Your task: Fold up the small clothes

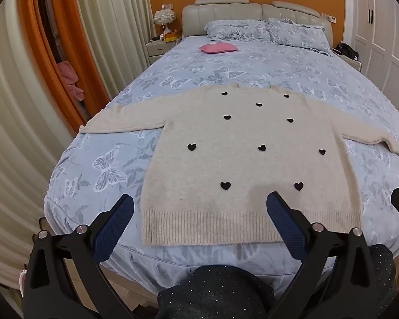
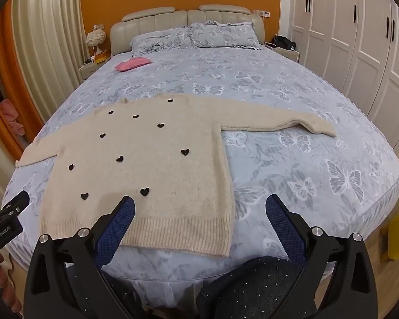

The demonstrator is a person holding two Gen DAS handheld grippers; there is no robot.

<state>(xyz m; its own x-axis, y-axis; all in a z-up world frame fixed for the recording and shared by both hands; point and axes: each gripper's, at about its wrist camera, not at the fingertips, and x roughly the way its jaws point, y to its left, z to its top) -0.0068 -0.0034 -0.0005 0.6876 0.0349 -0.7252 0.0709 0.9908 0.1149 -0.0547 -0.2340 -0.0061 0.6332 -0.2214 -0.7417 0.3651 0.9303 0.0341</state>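
Both the left gripper [image 1: 199,207] and the right gripper [image 2: 199,207] hover spread and empty; better pinch one sleeve [image 2: 279,122] of the sweater [image 1: 239,159] first and fold it inward.

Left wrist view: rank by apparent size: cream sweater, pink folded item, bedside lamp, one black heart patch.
1. Cream sweater, by far the largest.
2. Pink folded item.
3. Bedside lamp, close to the pink item; both sit far back, so the order is unsure.
4. Black heart patch, smallest.
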